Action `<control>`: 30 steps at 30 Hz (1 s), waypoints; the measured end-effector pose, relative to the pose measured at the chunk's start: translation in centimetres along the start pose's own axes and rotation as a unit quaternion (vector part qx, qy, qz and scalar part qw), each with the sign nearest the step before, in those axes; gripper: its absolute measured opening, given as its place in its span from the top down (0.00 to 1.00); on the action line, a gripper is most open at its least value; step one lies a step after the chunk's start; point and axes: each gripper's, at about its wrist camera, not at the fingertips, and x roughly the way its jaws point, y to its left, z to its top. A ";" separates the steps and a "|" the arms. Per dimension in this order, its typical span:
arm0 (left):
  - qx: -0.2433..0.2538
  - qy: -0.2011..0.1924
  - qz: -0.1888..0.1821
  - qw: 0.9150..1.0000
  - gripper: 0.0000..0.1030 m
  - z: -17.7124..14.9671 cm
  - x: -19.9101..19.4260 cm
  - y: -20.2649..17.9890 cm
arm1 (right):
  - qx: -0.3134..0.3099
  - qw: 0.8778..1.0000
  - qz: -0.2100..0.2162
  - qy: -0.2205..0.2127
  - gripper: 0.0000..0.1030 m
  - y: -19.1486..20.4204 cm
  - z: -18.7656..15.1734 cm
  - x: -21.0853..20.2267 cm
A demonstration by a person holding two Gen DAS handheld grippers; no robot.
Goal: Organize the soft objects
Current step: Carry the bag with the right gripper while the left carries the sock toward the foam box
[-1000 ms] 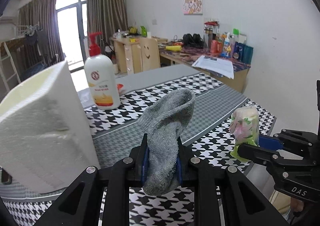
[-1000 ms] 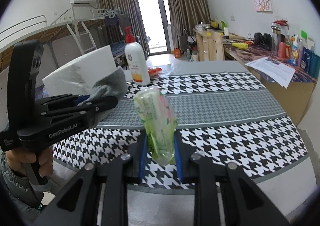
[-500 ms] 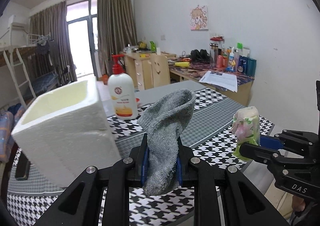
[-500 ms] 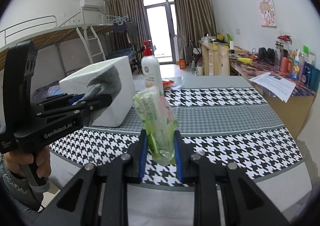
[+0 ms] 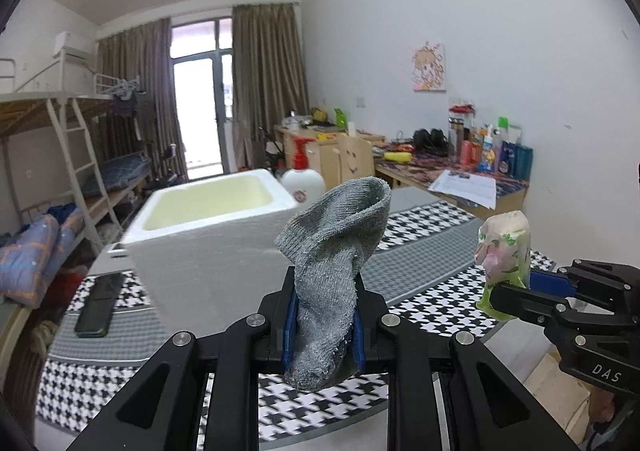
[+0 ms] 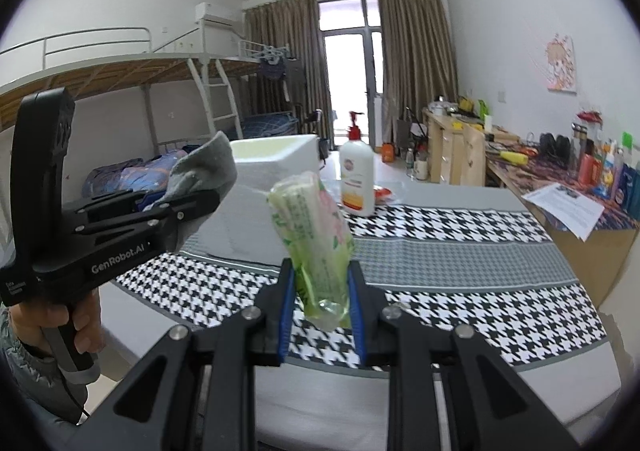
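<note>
The grey sock is pinched between the jaws of the left gripper, its cuff standing up and open above them, its toe hanging just below; it is held in the air over the near edge of the counter; in the right wrist view the sock shows at the tip of the left gripper, in front of the foam box. The tissue pack, green with a pink flower print, is clamped upright between the jaws of the right gripper, tilted a little to the left, also clear of the counter; from the left wrist view the pack sticks up from the right gripper, to the right of the sock and apart from it. The white foam box stands open-topped on the houndstooth cloth, beyond the sock and to the left; a pump bottle stands just beside the box on its far right; a dark phone lies flat on the cloth left of the box. The person's left hand grips the handle of the left gripper. A bunk bed stands along the left wall; a cluttered desk runs along the right wall.
</note>
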 end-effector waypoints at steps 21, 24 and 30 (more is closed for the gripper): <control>-0.046 -0.022 0.080 0.995 0.77 -2.7 -5.2 5.0 | -0.060 0.995 0.072 -0.018 0.73 5.8 0.8 0.8; -0.059 -0.019 0.091 0.994 0.77 -3.4 -5.8 5.9 | -0.062 0.995 0.080 -0.014 0.73 6.3 0.8 1.2; -0.071 -0.014 0.106 0.992 0.77 -4.2 -6.3 7.0 | -0.067 0.994 0.089 -0.010 0.73 6.8 1.0 2.1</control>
